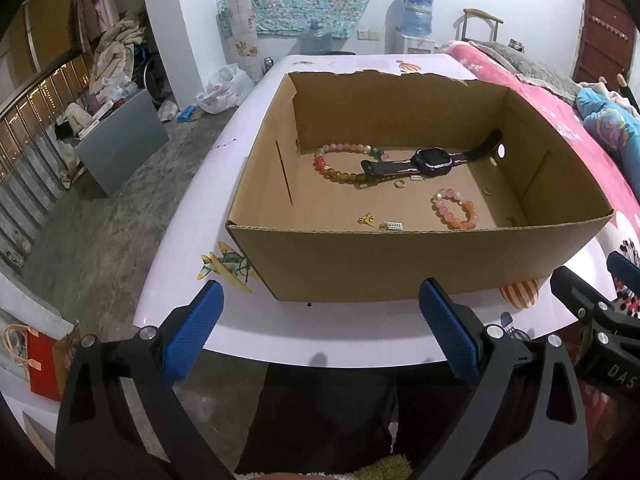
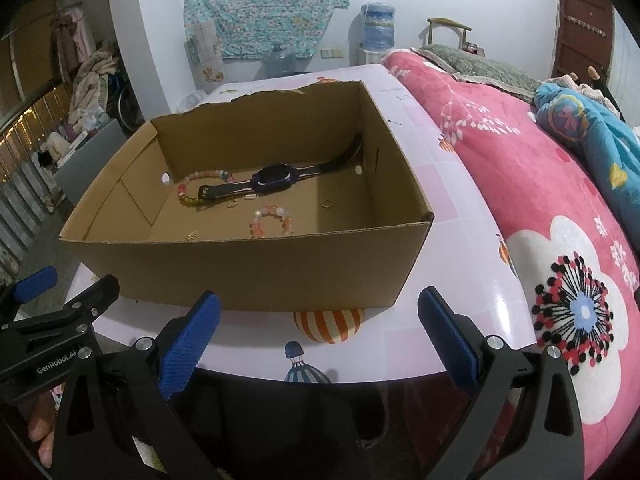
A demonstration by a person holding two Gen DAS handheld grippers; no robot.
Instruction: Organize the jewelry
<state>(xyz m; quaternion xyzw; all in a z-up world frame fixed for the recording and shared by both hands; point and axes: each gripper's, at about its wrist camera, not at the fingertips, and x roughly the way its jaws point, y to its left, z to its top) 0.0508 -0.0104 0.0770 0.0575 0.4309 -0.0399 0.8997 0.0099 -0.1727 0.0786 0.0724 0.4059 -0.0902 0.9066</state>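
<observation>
On top of the pink desk (image 1: 192, 216) sits a big brown box (image 1: 400, 256), and all the jewelry lies on its floor: a dark watch (image 1: 432, 160) near the back, a long bead bracelet (image 1: 340, 168) just left of it, a small pink bead bracelet (image 1: 456, 208) in front, and tiny gold bits nearby. Both claws hang near the front edge of the desk. The left claw (image 1: 320, 332) is wide open and holds nothing, and the right claw (image 2: 320, 336) is wide open and empty too.
</observation>
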